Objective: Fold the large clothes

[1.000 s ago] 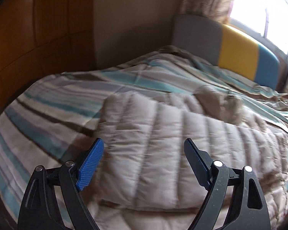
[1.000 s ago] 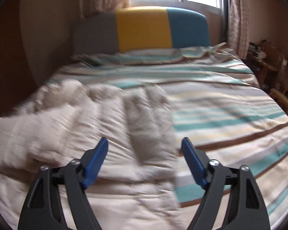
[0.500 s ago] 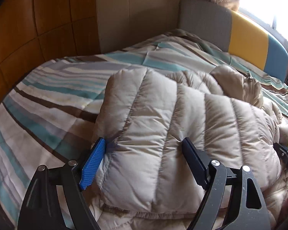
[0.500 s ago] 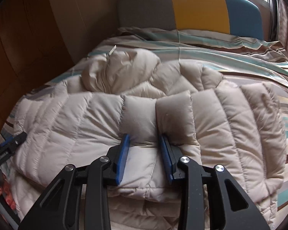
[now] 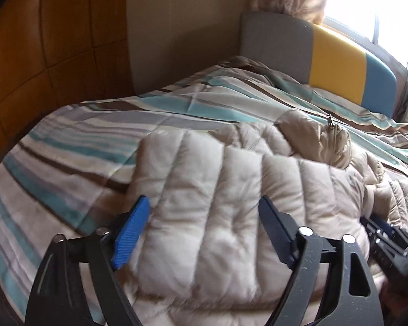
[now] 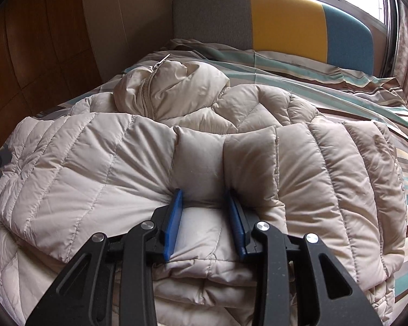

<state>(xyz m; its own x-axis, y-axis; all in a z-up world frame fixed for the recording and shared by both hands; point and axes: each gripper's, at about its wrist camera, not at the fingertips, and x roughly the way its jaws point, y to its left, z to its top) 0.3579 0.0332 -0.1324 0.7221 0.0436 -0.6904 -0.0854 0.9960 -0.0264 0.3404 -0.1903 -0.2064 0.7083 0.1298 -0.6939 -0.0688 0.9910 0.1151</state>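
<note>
A beige quilted puffer jacket point(image 5: 231, 190) lies partly folded on the striped bed; in the right wrist view the jacket point(image 6: 95, 163) fills the middle, its hood and zipper point(image 6: 160, 62) at the far side. My left gripper point(image 5: 204, 231) is open, its fingers on either side of the jacket's near left fold, not pinching it. My right gripper point(image 6: 206, 217) is shut on a puffed fold of the jacket at its near edge. The right gripper also shows at the right edge of the left wrist view point(image 5: 386, 233).
The striped bedspread point(image 5: 81, 146) covers the bed. A grey, yellow and blue headboard point(image 6: 285, 19) stands at the far end under a bright window. A wooden panel wall point(image 5: 40, 54) runs along the bed's left side.
My right gripper moved in to the jacket and closed on a fold at its near edge. My left gripper stayed open and drew back a little from the left fold.
</note>
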